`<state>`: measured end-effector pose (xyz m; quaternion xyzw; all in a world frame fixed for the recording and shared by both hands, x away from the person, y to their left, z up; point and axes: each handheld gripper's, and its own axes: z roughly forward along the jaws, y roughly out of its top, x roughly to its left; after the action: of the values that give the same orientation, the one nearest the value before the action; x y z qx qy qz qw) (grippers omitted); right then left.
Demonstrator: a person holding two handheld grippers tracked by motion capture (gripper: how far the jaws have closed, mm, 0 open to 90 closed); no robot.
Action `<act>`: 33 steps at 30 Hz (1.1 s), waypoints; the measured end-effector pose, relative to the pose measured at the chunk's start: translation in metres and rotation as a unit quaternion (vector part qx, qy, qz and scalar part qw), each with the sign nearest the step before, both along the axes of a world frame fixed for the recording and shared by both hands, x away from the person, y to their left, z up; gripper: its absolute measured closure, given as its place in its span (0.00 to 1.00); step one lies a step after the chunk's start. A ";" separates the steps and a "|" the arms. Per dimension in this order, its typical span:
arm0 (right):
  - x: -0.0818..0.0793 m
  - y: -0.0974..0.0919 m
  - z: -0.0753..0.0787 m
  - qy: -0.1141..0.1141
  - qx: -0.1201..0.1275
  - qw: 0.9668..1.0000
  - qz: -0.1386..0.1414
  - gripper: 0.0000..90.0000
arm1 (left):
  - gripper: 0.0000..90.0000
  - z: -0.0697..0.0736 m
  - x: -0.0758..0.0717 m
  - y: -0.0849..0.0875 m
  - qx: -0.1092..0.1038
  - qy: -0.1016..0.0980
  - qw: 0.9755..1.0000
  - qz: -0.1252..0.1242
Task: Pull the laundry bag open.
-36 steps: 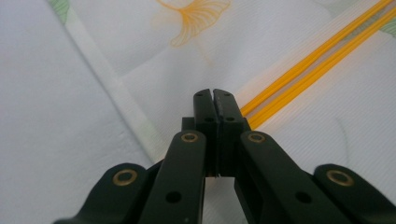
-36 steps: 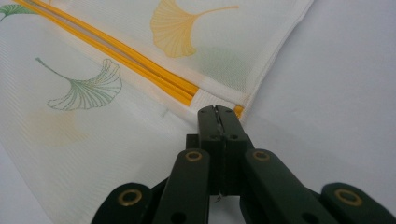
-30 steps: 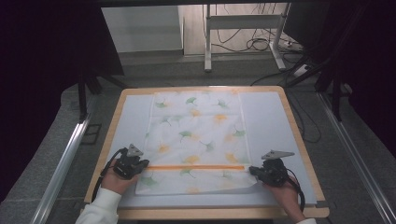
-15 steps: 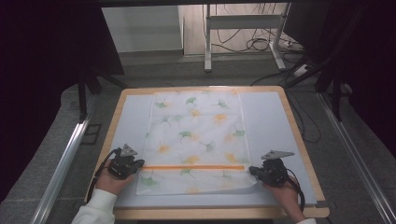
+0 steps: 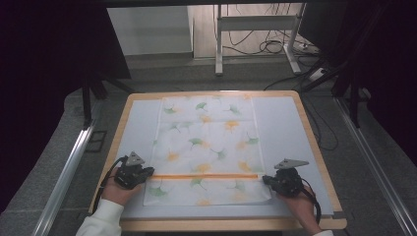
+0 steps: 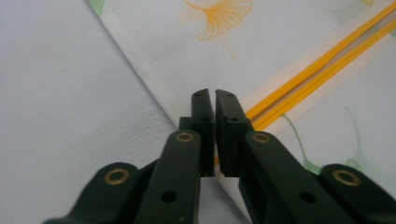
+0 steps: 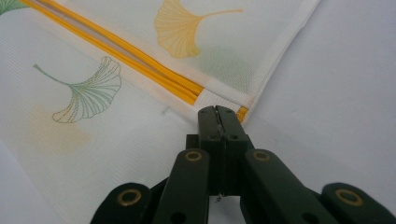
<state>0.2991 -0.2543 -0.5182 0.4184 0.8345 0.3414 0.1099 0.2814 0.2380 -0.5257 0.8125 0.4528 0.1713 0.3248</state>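
cloth: I see one ginkgo-print cloth (image 5: 206,147) lying flat on the padded table (image 5: 290,128), near the middle, its near part folded over
long axis: runs away from me, near edge to far edge of the table
fold line: one orange double stripe (image 5: 204,175) crosses the cloth left to right, between my two grippers
left gripper: left gripper (image 6: 215,100) sits at the left end of the stripe; its jaws have just been opening, a thin gap shows between the tips, and the cloth edge lies under them, not pinched
right gripper: right gripper (image 7: 218,112) is clenched, jaws pressed together at the right end of the stripe on the cloth's corner hem; I can't tell whether fabric is caught between the pads
containers: table has a raised wooden rim (image 5: 314,147); inside it I see the cloth
count: one cloth, one stripe, two grippers, two hands
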 end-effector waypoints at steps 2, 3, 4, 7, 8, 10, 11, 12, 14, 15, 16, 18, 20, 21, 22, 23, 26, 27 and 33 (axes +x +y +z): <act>-0.001 -0.002 0.002 -0.008 0.004 1.000 0.000 0.95 | 0.83 0.004 -0.002 0.000 -0.014 -0.016 1.000 0.000; -0.002 -0.003 0.003 -0.014 0.012 1.000 -0.001 0.90 | 0.81 0.006 -0.003 0.001 -0.022 -0.025 0.999 0.002; -0.003 -0.004 0.004 -0.019 0.017 1.000 0.000 0.86 | 0.79 0.008 -0.004 0.001 -0.029 -0.034 0.999 0.005; -0.005 -0.006 0.008 -0.036 0.030 0.999 0.002 0.79 | 0.72 0.011 -0.006 0.003 -0.039 -0.051 0.998 0.012; -0.005 -0.007 0.008 -0.039 0.031 0.999 0.003 0.75 | 0.70 0.011 -0.006 0.004 -0.041 -0.055 0.998 0.015; -0.006 -0.008 0.010 -0.049 0.032 0.998 0.001 0.67 | 0.68 0.012 -0.007 0.006 -0.046 -0.059 0.997 0.018; -0.006 -0.009 0.010 -0.051 0.034 0.998 -0.002 0.65 | 0.67 0.013 -0.008 0.008 -0.052 -0.060 0.997 0.022; -0.006 -0.010 0.011 -0.057 0.037 0.998 -0.002 0.63 | 0.66 0.013 -0.008 0.009 -0.050 -0.061 0.997 0.027; -0.005 -0.014 0.013 -0.064 0.045 0.997 -0.006 0.58 | 0.63 0.012 -0.009 0.013 -0.051 -0.059 0.996 0.037; -0.004 -0.017 0.014 -0.069 0.047 0.996 -0.011 0.56 | 0.61 0.011 -0.009 0.016 -0.052 -0.060 0.996 0.044; -0.003 -0.021 0.015 -0.073 0.050 0.996 -0.017 0.54 | 0.59 0.010 -0.010 0.019 -0.052 -0.058 0.996 0.049; -0.001 -0.028 0.016 -0.076 0.058 0.995 -0.028 0.52 | 0.57 0.009 -0.011 0.025 -0.054 -0.057 0.995 0.062; 0.002 -0.035 0.016 -0.076 0.060 0.995 -0.039 0.49 | 0.56 0.007 -0.013 0.031 -0.057 -0.058 0.994 0.072; 0.004 -0.038 0.016 -0.076 0.059 0.994 -0.046 0.49 | 0.56 0.007 -0.014 0.033 -0.057 -0.056 0.994 0.076; 0.007 -0.040 0.015 -0.078 0.056 0.994 -0.049 0.48 | 0.56 0.006 -0.015 0.034 -0.057 -0.057 0.994 0.077; 0.008 -0.041 0.014 -0.077 0.056 0.994 -0.051 0.47 | 0.56 0.006 -0.016 0.035 -0.057 -0.055 0.994 0.079; 0.012 -0.040 0.014 -0.072 0.057 0.994 -0.055 0.46 | 0.56 0.005 -0.019 0.037 -0.052 -0.056 0.994 0.081; 0.013 -0.038 0.014 -0.075 0.056 0.994 -0.051 0.45 | 0.55 0.005 -0.019 0.037 -0.052 -0.057 0.994 0.081; 0.010 -0.033 0.014 -0.074 0.053 0.995 -0.036 0.44 | 0.53 0.003 -0.016 0.037 -0.046 -0.050 0.994 0.085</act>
<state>0.3096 -0.2876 -0.5045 0.4272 0.7893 0.4105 0.1611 0.2653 0.2746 -0.5226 0.7459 0.5109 0.2177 0.3678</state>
